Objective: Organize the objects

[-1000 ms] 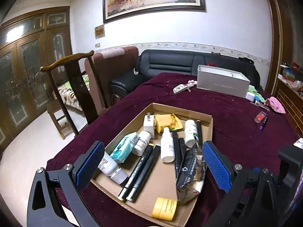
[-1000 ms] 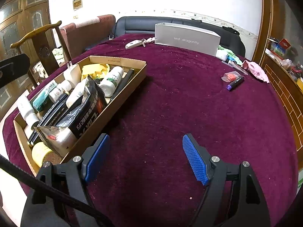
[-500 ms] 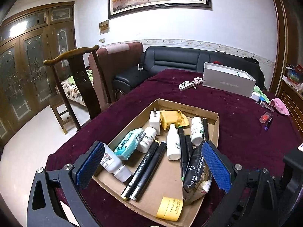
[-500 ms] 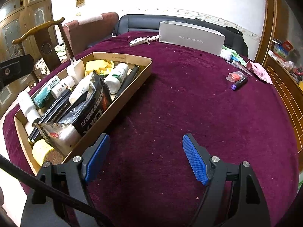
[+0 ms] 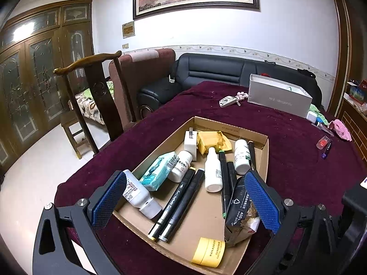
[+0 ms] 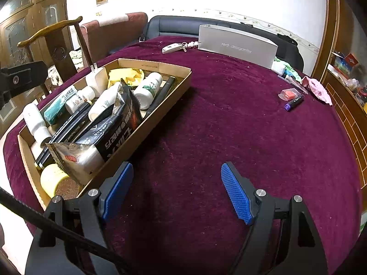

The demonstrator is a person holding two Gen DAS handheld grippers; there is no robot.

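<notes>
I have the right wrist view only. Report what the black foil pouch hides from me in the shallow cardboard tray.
Observer: Beside the black foil pouch, on the side turned away from you, a thin black pen with green ends lies flat on the floor of the shallow cardboard tray.
Operator: Give me the left gripper's state.
Observer: The left gripper is open, with nothing gripped between its pads.
Operator: Describe the round yellow jar's side.
Observer: The round yellow jar lies on its side in the tray's near corner, with a line of dark print running along its wall.
</notes>
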